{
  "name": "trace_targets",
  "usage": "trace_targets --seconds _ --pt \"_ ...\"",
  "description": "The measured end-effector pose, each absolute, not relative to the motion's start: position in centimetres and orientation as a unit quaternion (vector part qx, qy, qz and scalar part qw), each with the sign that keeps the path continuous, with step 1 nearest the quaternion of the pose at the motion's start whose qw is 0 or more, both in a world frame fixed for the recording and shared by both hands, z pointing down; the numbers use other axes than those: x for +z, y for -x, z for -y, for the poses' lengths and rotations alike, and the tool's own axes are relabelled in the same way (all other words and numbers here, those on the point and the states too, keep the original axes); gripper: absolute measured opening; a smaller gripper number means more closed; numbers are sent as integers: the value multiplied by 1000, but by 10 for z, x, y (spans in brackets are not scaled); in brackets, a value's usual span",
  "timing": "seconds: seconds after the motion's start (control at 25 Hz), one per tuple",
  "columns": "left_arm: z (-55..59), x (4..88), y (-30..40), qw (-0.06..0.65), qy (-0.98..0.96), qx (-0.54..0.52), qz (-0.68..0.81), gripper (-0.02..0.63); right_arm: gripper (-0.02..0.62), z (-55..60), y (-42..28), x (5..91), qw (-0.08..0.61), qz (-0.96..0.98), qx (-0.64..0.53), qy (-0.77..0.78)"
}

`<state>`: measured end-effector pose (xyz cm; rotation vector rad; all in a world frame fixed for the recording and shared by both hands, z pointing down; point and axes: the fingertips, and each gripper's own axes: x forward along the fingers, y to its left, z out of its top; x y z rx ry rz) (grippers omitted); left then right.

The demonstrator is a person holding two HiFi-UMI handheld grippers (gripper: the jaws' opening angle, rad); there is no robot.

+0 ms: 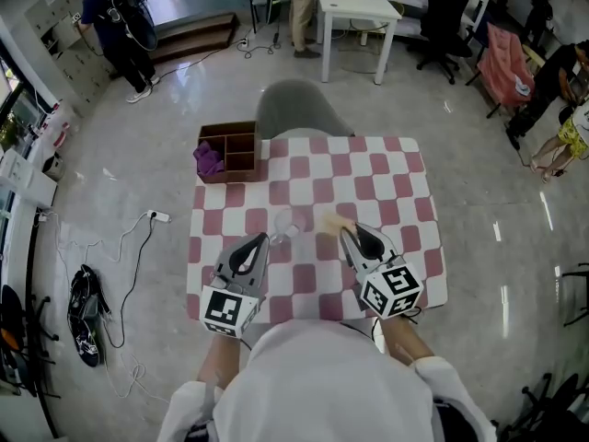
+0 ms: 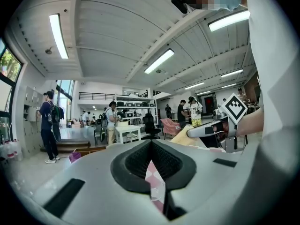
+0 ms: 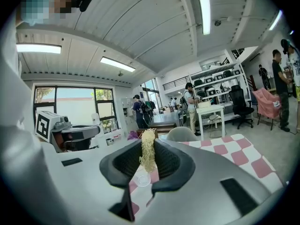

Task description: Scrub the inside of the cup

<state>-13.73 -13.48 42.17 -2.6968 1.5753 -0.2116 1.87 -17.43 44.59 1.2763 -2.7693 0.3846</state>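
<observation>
A clear cup stands upright on the pink-and-white checked table, near its middle. My left gripper is just left of the cup, jaws shut with nothing between them. My right gripper is to the right of the cup, shut on a pale yellow fibrous scrubber. In the right gripper view the scrubber stands up between the jaws, and the cup shows below it on the cloth. The scrubber is outside the cup.
A brown wooden divided box holding a purple cloth sits at the table's far left corner. A grey chair stands behind the table. Cables lie on the floor at left. People stand farther off.
</observation>
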Motion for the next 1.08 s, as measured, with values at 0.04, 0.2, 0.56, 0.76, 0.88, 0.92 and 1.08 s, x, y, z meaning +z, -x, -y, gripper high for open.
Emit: trace_targets --seconds 0.04,0.2,0.56,0.76,0.88,0.92,1.08 --pt "135 422 136 6 862 -67 -503 32 87 174 -19 447 36 900 125 -415" --pt "134 422 135 5 862 -67 -503 32 87 173 -19 450 40 901 127 -414" --pt "132 424 129 10 864 -72 -498 32 87 171 -21 450 38 900 128 -414" --pt "134 426 128 9 866 -71 -495 32 87 172 -20 450 40 899 127 -416" --pt "135 426 129 7 866 -69 -495 32 87 172 -18 451 41 899 128 -416" --pt "135 426 129 7 866 -69 -495 32 87 172 -18 451 41 899 128 -416" --pt "137 428 131 8 866 -72 -494 32 87 172 -17 451 41 899 128 -417"
